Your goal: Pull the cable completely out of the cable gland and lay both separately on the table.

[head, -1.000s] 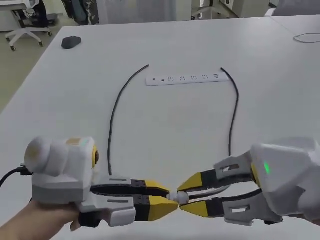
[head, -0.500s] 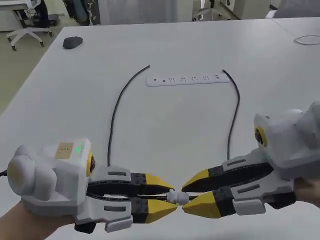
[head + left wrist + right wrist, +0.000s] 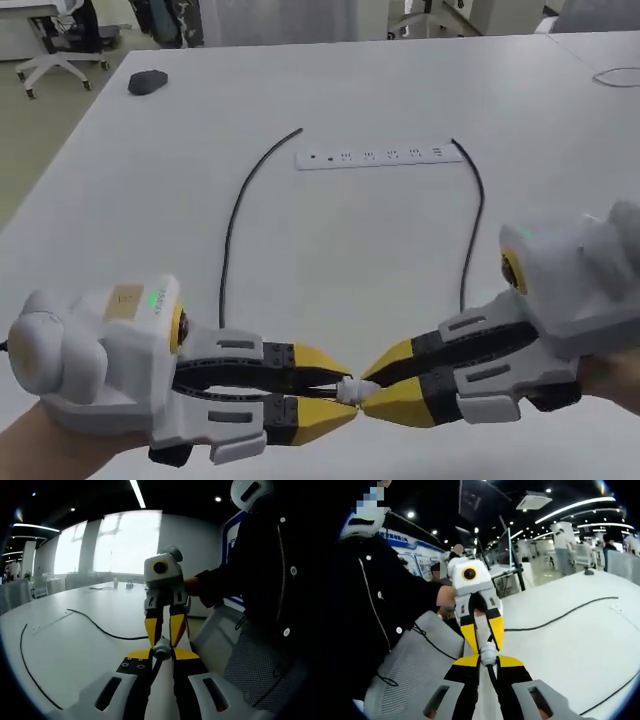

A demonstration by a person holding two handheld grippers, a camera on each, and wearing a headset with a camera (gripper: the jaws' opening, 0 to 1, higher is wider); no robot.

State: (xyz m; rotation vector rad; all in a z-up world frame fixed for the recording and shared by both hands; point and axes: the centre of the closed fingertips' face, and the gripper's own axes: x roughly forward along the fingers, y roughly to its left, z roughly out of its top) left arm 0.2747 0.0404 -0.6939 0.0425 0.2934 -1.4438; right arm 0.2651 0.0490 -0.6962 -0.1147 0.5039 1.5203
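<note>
Extraction step: cable (image 3: 228,240) is threaded through the cable gland (image 3: 162,650), held over the table's (image 3: 350,250) near edge. Left gripper (image 3: 340,393) clamps the gland; right gripper (image 3: 368,390) is pinched tight just beside it, apparently on the cable. Next: pull straight apart, grips firm.

Your tabletop (image 3: 330,80): smooth, matt white. Cable (image 3: 228,250): black, matt, rubbery-looking sheath. Cable gland (image 3: 162,649): pale plastic, slight sheen. Left gripper (image 3: 345,392) and right gripper (image 3: 368,392) shells: hard white plastic, semi-gloss. Your fingers (image 3: 315,358): yellow and black plastic, matt. Power strip (image 3: 375,156): white plastic.
</note>
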